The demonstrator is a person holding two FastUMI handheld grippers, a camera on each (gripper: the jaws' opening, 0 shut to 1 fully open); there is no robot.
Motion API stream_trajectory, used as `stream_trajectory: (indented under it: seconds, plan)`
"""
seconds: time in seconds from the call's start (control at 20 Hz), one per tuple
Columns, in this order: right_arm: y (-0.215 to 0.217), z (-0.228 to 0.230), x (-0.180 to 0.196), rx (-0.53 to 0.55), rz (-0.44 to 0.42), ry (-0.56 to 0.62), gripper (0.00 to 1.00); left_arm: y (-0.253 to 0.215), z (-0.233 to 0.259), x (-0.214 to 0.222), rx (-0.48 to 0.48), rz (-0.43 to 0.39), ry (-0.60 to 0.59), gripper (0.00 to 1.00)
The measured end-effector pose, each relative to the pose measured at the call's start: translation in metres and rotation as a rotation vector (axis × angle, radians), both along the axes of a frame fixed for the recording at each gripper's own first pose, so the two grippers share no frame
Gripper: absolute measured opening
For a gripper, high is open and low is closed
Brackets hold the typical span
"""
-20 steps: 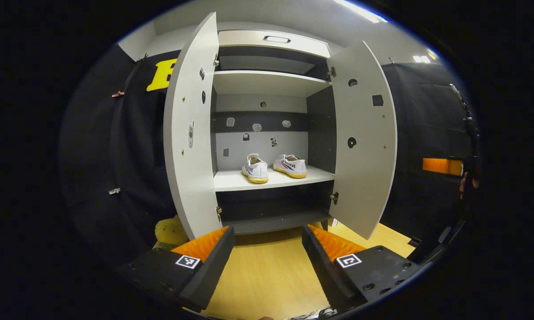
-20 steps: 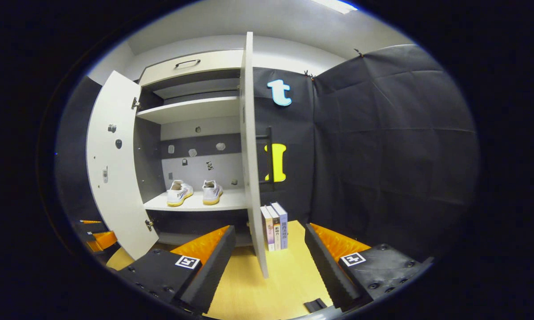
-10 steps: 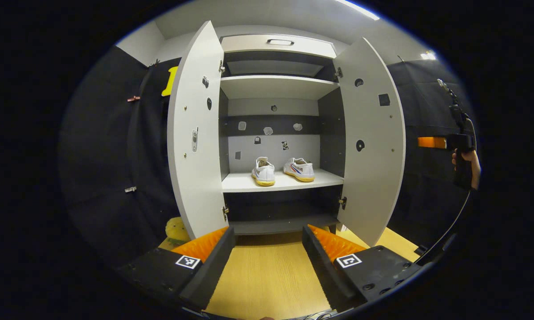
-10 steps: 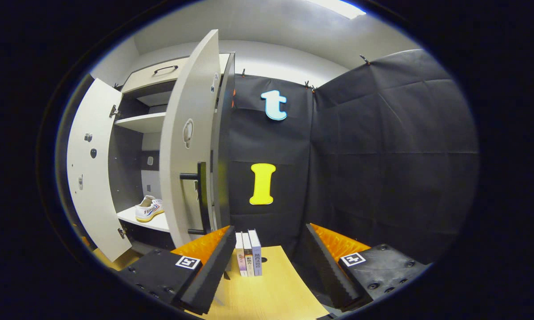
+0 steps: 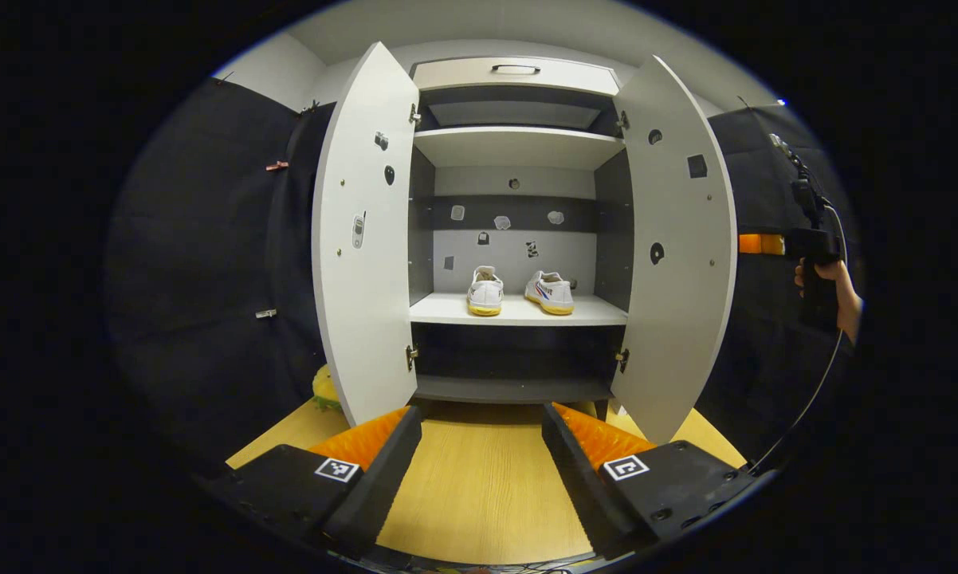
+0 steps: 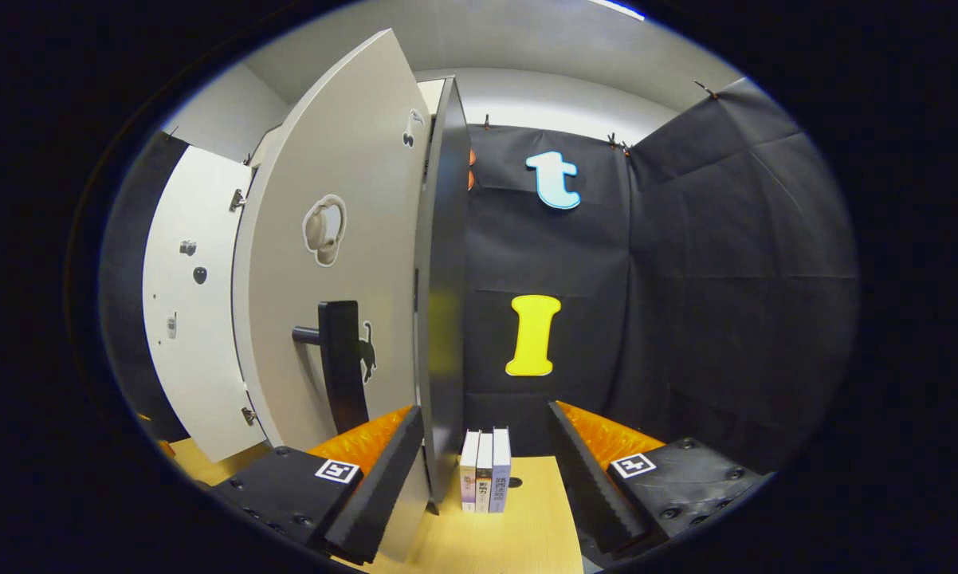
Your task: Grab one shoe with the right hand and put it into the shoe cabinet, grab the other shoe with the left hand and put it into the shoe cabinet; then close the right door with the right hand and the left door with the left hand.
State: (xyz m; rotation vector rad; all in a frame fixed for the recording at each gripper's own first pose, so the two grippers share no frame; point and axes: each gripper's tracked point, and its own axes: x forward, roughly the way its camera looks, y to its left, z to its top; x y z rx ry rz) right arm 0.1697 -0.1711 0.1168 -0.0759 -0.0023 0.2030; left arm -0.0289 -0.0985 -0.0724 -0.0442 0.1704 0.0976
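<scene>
Two white shoes with yellow soles, the left shoe (image 5: 485, 292) and the right shoe (image 5: 551, 292), stand side by side on the middle shelf (image 5: 519, 311) of the shoe cabinet. Both doors hang open, the left door (image 5: 363, 239) and the right door (image 5: 674, 247). My left gripper (image 5: 481, 450) is open and empty, well back from the cabinet over the wooden floor. My right gripper (image 6: 485, 450) is open and empty, close behind the right door's outer face (image 6: 335, 263), next to its black handle (image 6: 337, 363). In the left gripper view a hand holds the right gripper (image 5: 770, 244) beyond the right door.
Three books (image 6: 484, 481) stand upright on the wooden floor (image 5: 479, 494) beside the cabinet's dark side panel (image 6: 441, 303). A yellow soft thing (image 5: 325, 390) lies on the floor behind the left door. Black cloth walls close in both sides.
My right gripper has swung around behind the right door, so its outer face and handle now loom close and the shoes are hidden there. My left gripper has drawn back and centred on the cabinet.
</scene>
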Motion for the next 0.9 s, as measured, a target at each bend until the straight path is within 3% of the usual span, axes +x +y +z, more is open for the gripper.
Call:
stream_trajectory:
  seconds: [0.4,0.9]
  plan:
    - [0.012,0.002,-0.009,-0.004,-0.02,0.0,0.95,0.012,0.011,-0.003,0.057,0.01,-0.011,0.95]
    - [0.119,-0.005,-0.023,-0.036,0.01,0.0,0.96,0.076,0.023,-0.003,0.025,0.012,-0.037,0.95]
